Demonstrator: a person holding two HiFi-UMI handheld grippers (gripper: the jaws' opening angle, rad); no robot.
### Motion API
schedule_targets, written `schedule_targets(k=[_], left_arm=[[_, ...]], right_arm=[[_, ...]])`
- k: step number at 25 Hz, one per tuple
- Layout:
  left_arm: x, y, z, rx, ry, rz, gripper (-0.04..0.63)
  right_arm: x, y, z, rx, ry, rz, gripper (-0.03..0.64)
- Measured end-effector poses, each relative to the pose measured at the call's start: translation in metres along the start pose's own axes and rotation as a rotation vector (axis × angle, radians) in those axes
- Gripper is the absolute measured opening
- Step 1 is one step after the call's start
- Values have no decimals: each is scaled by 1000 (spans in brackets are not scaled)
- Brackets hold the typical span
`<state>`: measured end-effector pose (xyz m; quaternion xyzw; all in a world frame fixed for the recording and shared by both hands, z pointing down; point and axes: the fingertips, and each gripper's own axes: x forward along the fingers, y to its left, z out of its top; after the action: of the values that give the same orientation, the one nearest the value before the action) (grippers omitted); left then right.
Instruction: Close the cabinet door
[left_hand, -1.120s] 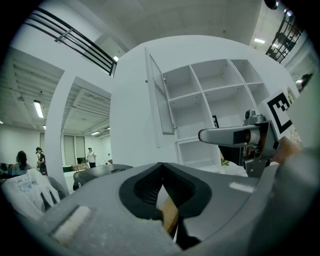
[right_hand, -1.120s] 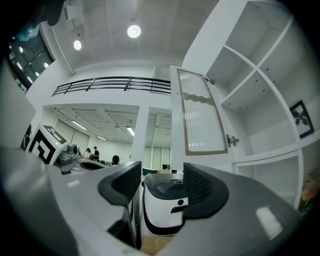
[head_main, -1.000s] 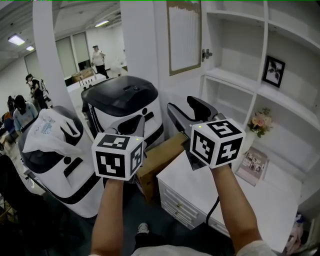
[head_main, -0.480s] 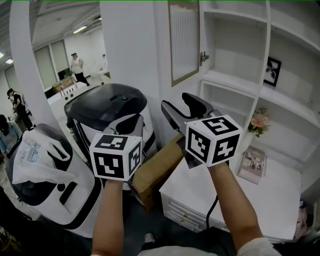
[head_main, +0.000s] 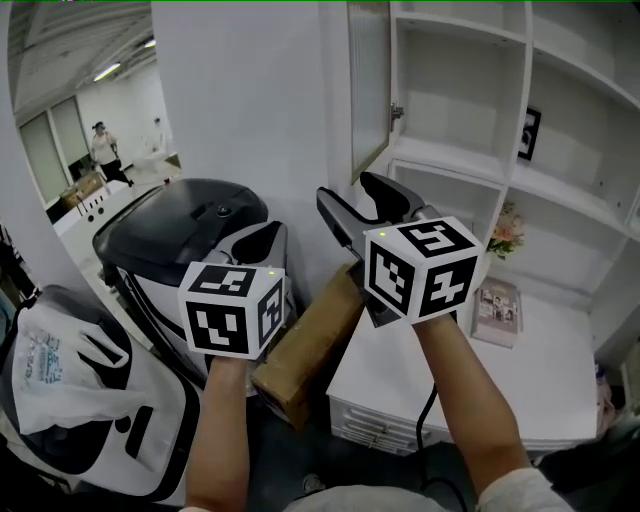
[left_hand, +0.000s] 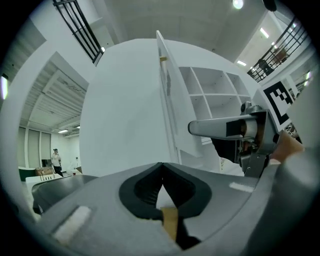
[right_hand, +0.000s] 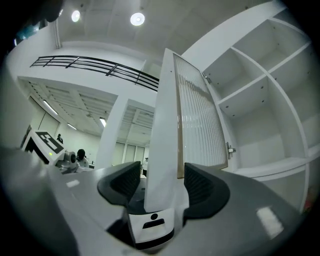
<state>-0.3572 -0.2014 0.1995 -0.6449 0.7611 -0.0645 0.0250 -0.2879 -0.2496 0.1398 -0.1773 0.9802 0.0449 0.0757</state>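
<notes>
Position: cabinet door (head_main: 368, 85) stands open, swung out from its hinge (head_main: 397, 110) and seen nearly edge-on from the head view. It has a ribbed pane with tan trim.

Right gripper (head_main: 358, 196): jaws spread, raised just below the door's lower corner. In the right gripper view the door's free edge (right_hand: 162, 130) lines up in the gap between the two pads (right_hand: 201, 182); contact not discernible, nothing clamped.

Left gripper (head_main: 262, 236): jaws clenched tip to tip, holding nothing, hanging apart from the door on its outer side.

Shelf unit (head_main: 527, 70), white, open compartments:
- middle compartment, right of the upright: framed picture (head_main: 528, 133), upright against the back.
- compartment below it: flowers (head_main: 505, 232).

Drawer chest (head_main: 385, 425) under the shelves; a booklet (head_main: 497, 310) lies flat on its white top.

Cardboard box (head_main: 310, 345), tilted, just beside the chest's left corner; contents not visible.

Black-and-white machine (head_main: 185, 225) left of the box. Plastic bag (head_main: 45, 360) lies at the lower left.
</notes>
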Motion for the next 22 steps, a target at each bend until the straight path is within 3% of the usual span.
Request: schedule_targets(k=[15,22], left_arm=[[31,16,7,0,-54,-195,-2],[34,15,7,11,-67,-232,-2]], right_arm=[[19,-7,1,-24,15,-213,239],[21,-4,0,-31,23,-236,201]])
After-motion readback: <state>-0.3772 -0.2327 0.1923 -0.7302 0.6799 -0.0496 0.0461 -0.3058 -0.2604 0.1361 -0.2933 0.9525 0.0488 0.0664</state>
